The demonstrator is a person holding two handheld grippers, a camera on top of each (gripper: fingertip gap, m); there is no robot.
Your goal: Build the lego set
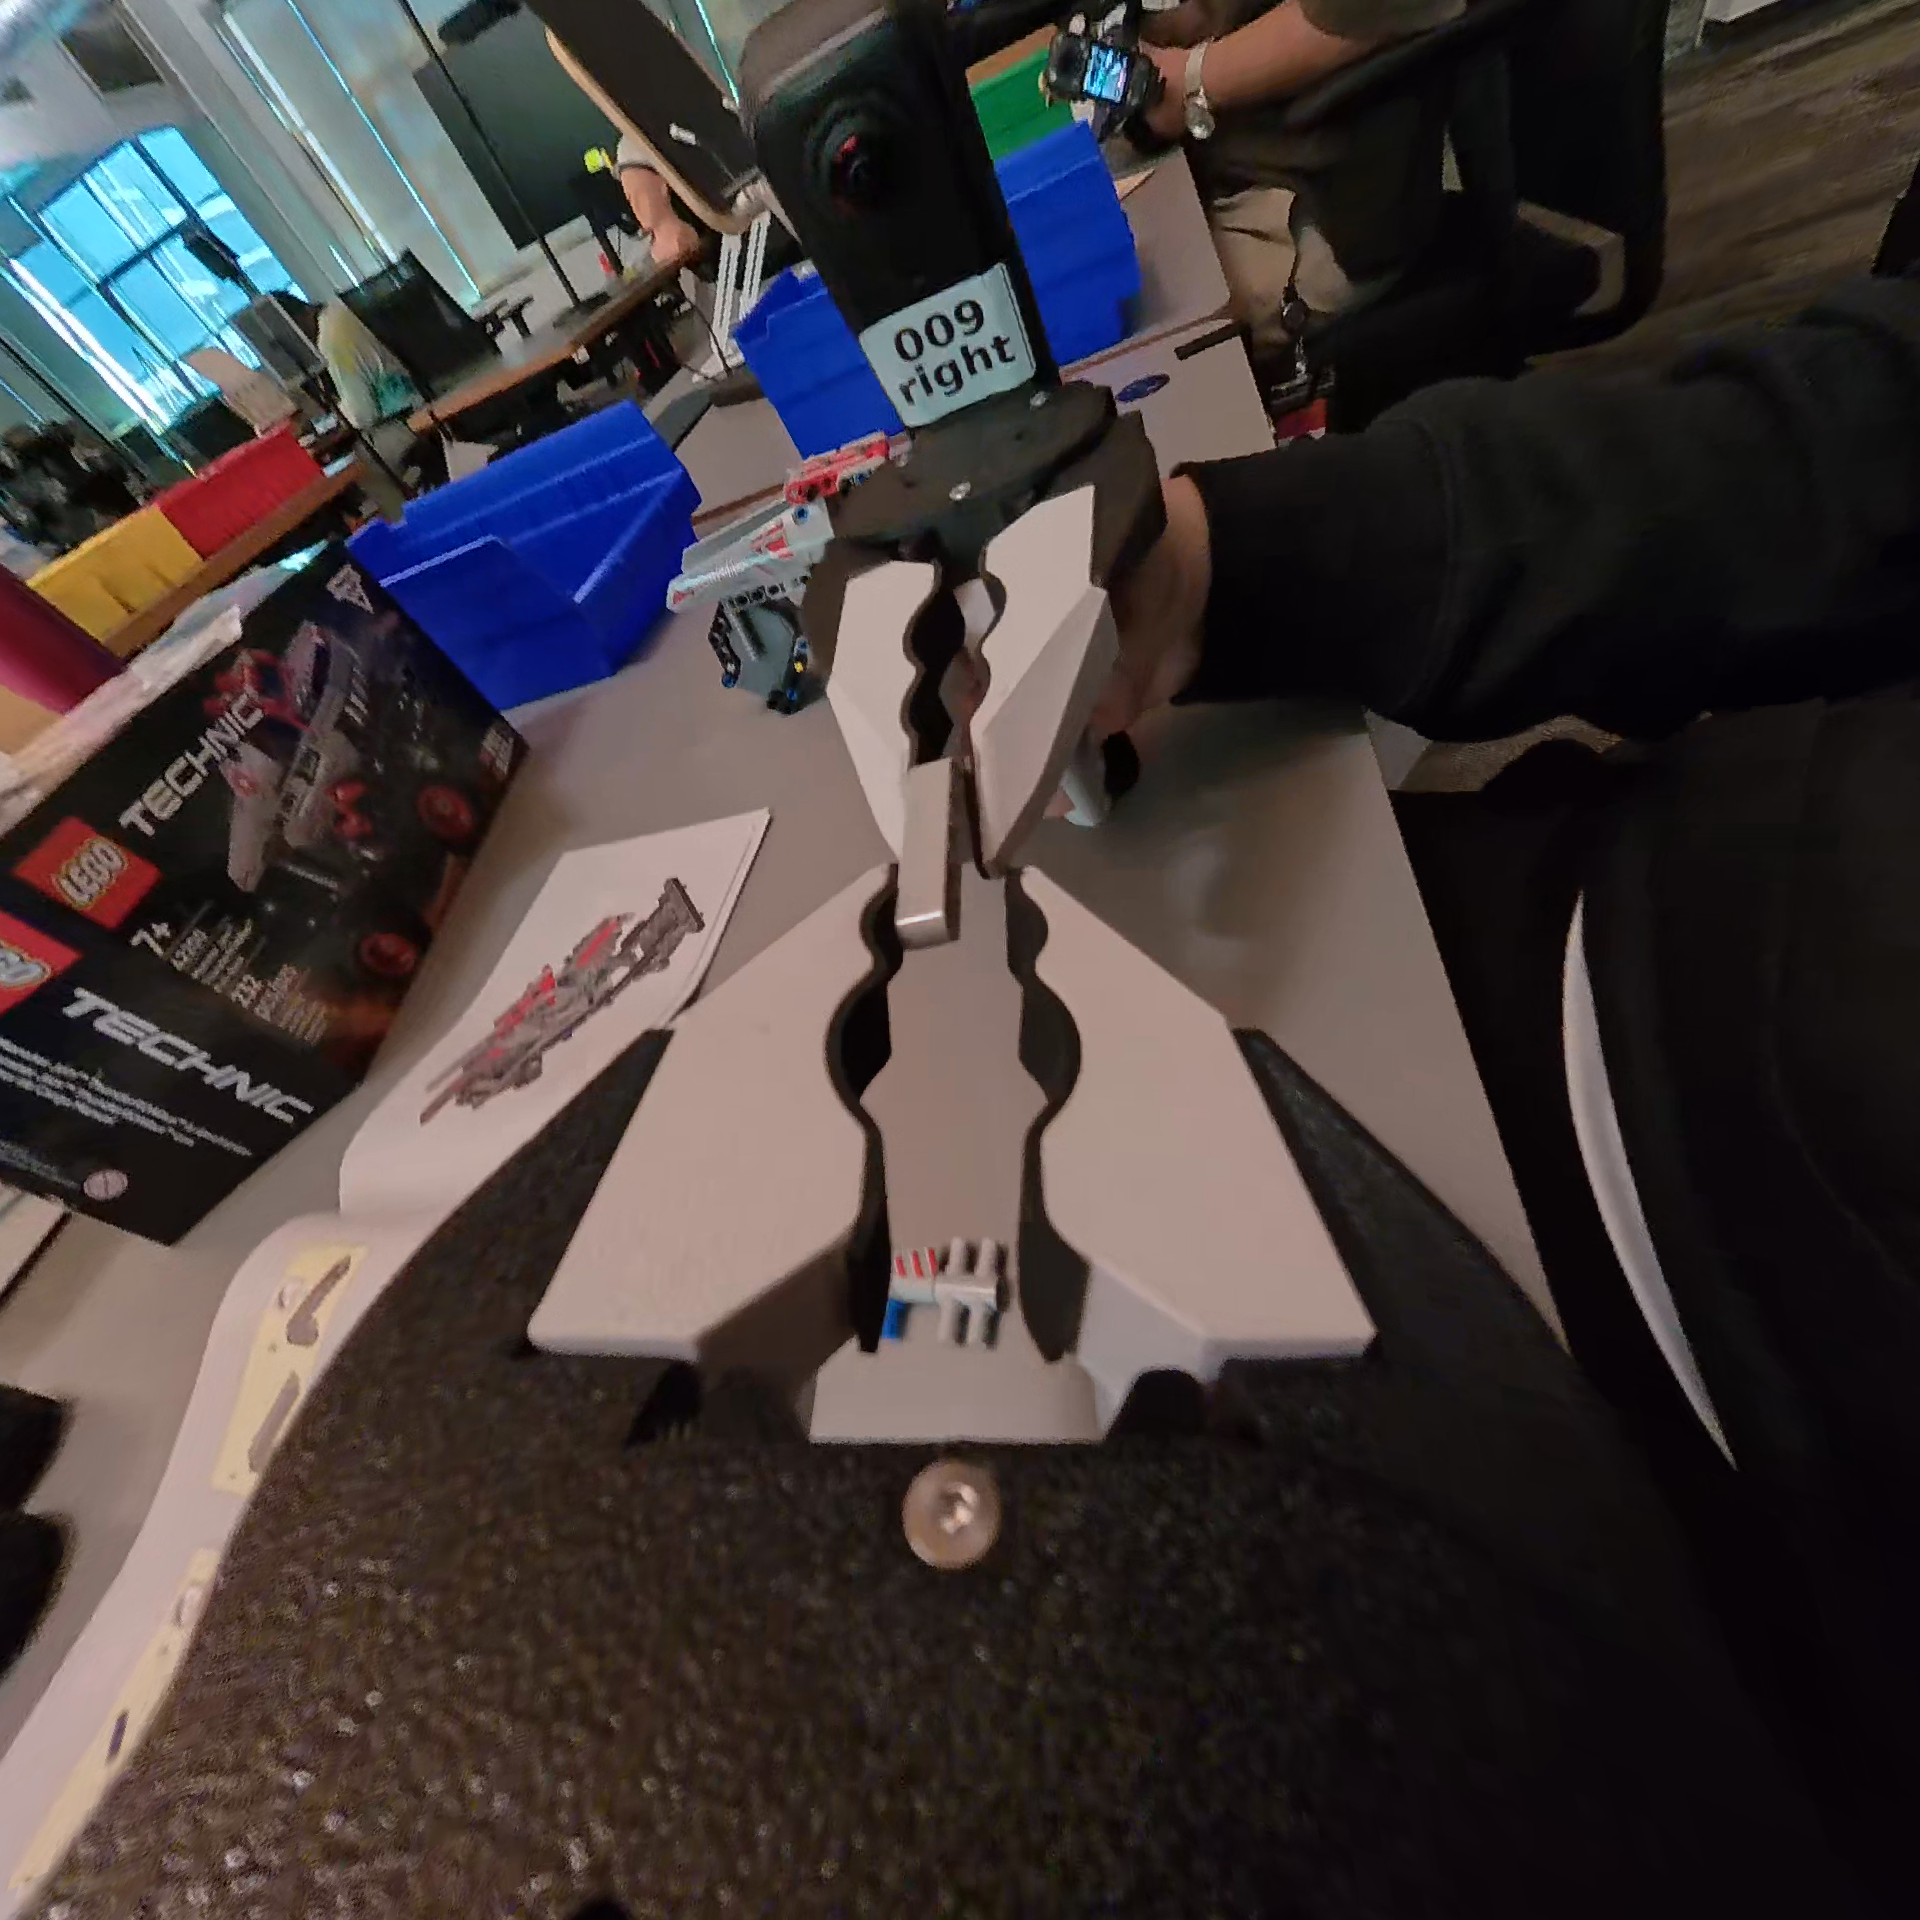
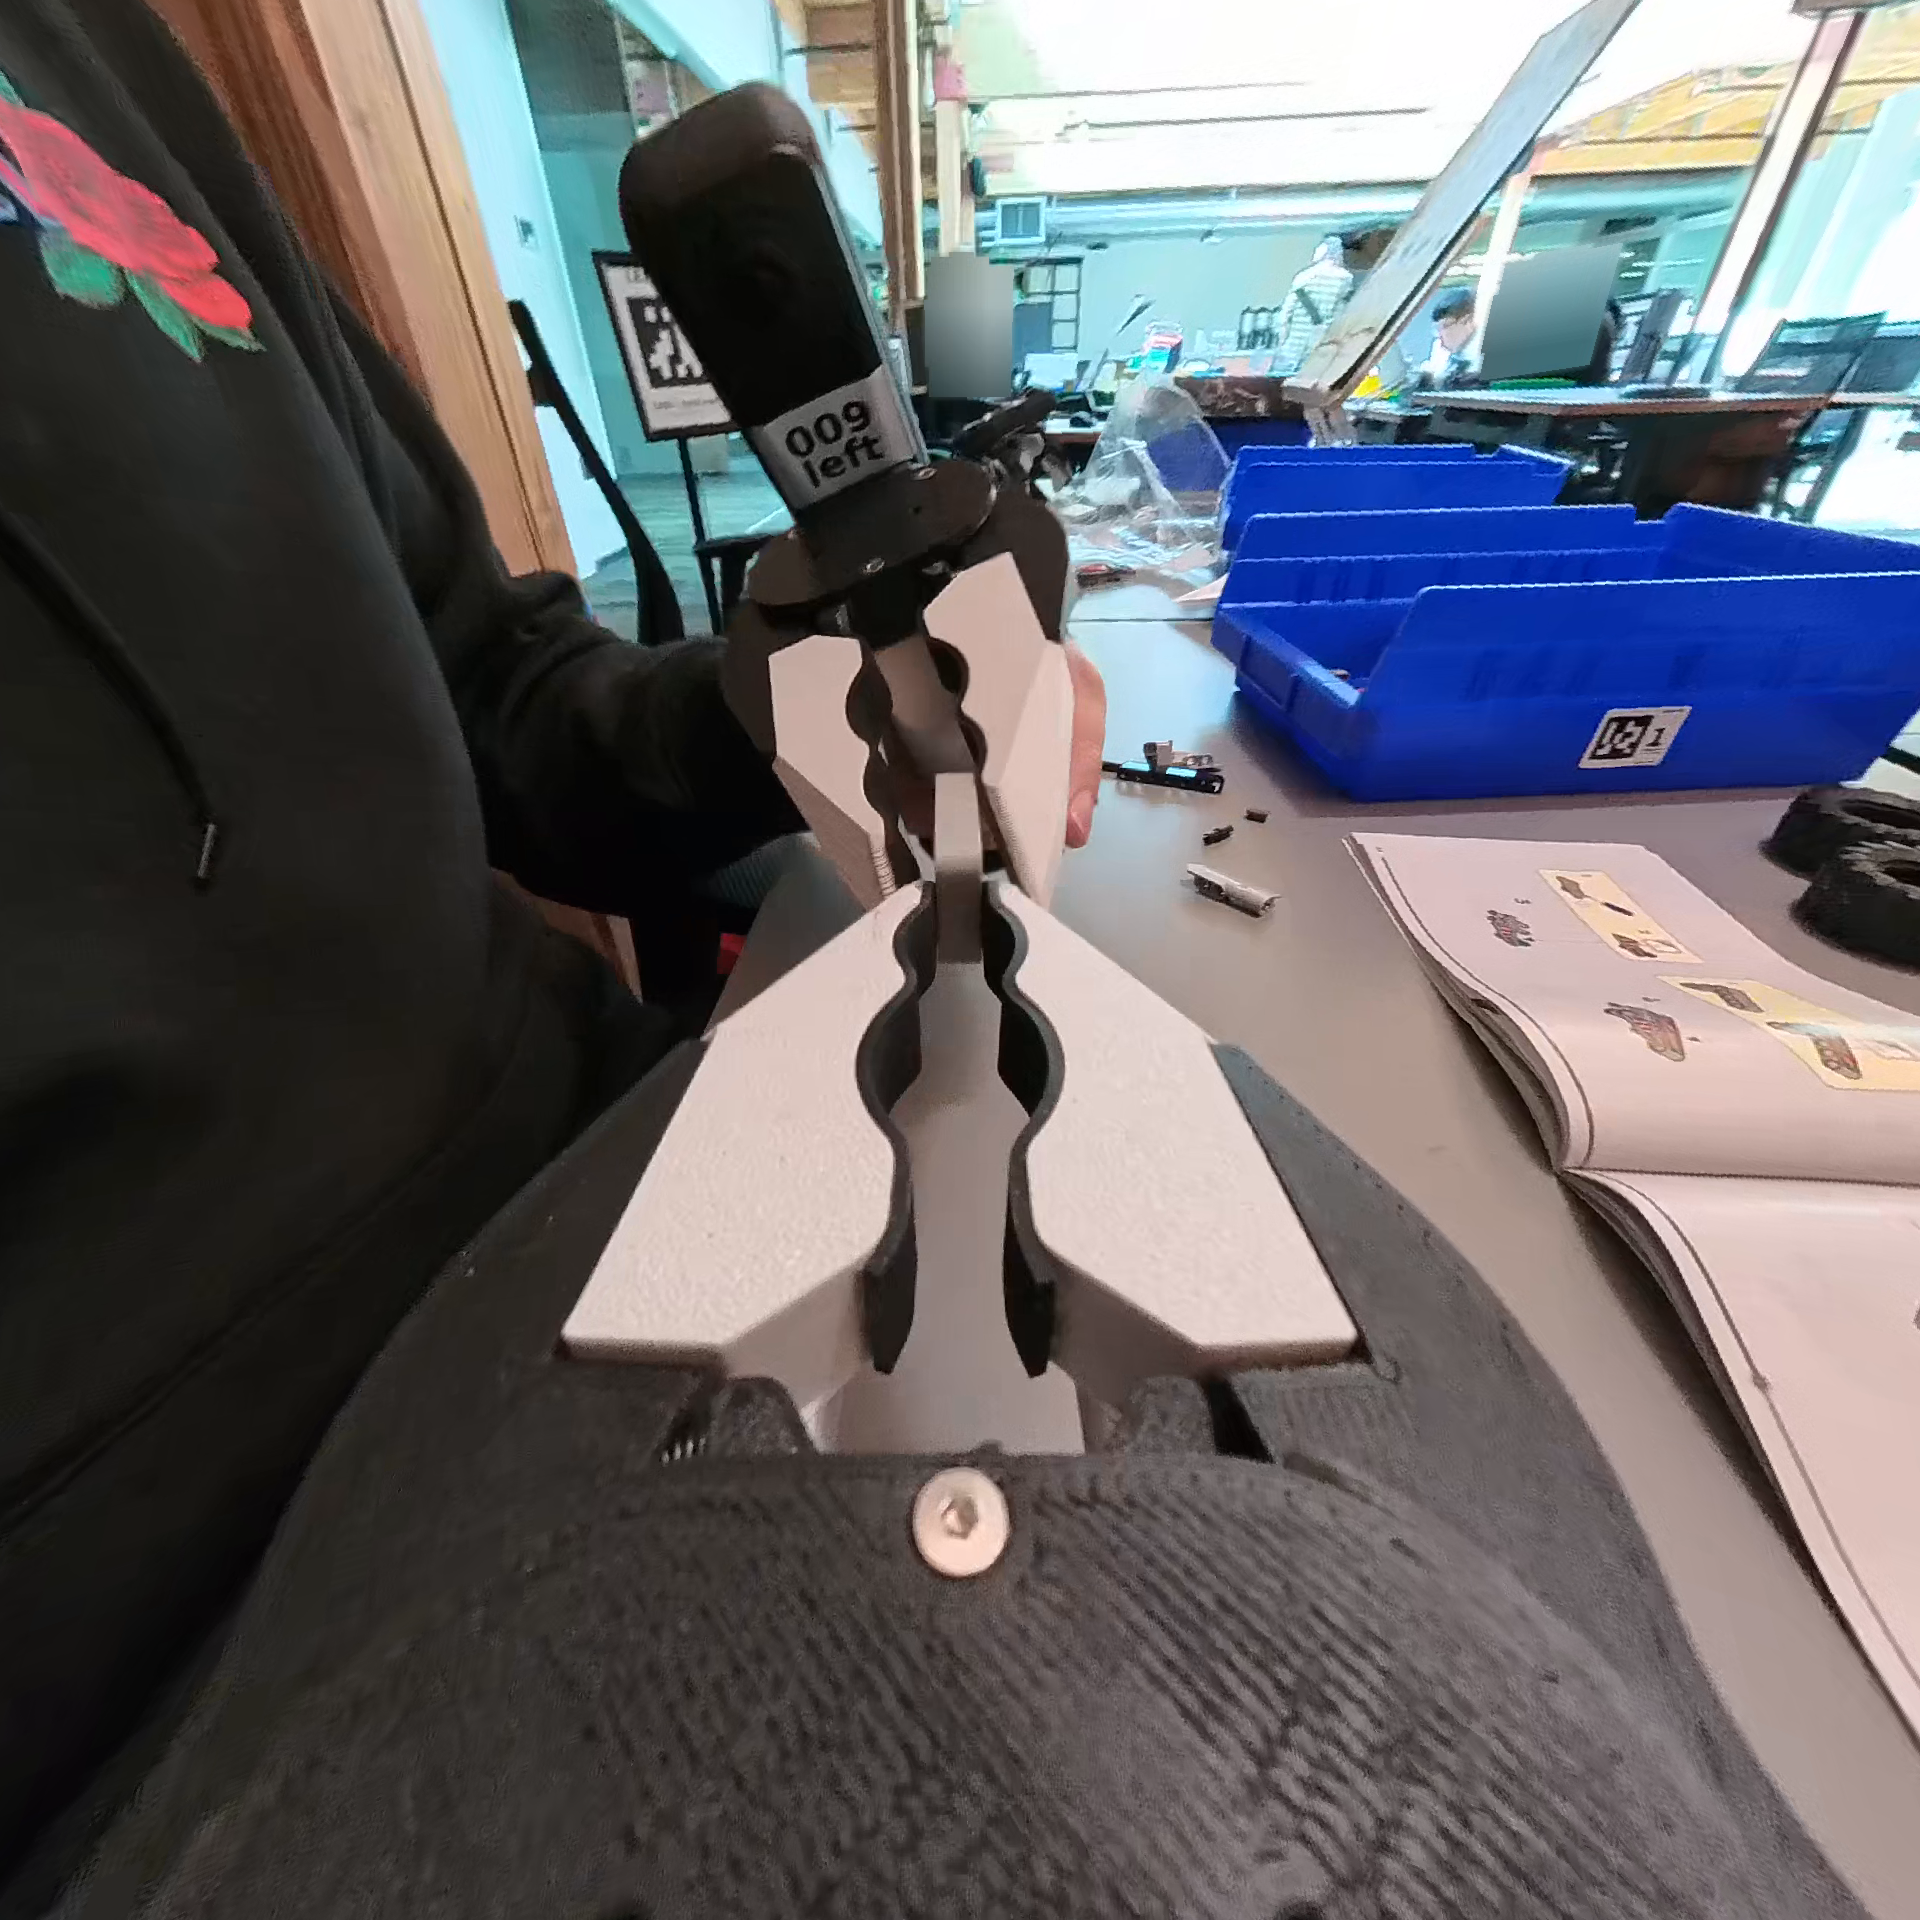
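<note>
My two grippers face each other tip to tip above the grey table (image 1: pixel 1247 883). A flat grey Lego piece (image 1: pixel 928 862) stands between them. My right gripper (image 2: pixel 961 909) is shut on this grey piece (image 2: pixel 957 842); its black pads press on both sides. My left gripper (image 1: pixel 956 894) is narrowly open: the piece's end lies against its left fingertip, with table showing on the other side. The right gripper (image 1: pixel 961 821) also shows in the left wrist view, and the left gripper (image 2: pixel 961 873) in the right wrist view. A part-built white and red model (image 1: pixel 764 582) sits behind.
The Lego box (image 1: pixel 208 883) and open instruction booklet (image 2: pixel 1662 1039) lie on the table. Blue bins (image 2: pixel 1558 644) stand at the back. Loose small pieces (image 2: pixel 1231 888) and black tyres (image 2: pixel 1860 883) lie near the booklet. A person's black sleeve (image 1: pixel 1507 540) is at the right. The tips of both grippers are at nearly the same place.
</note>
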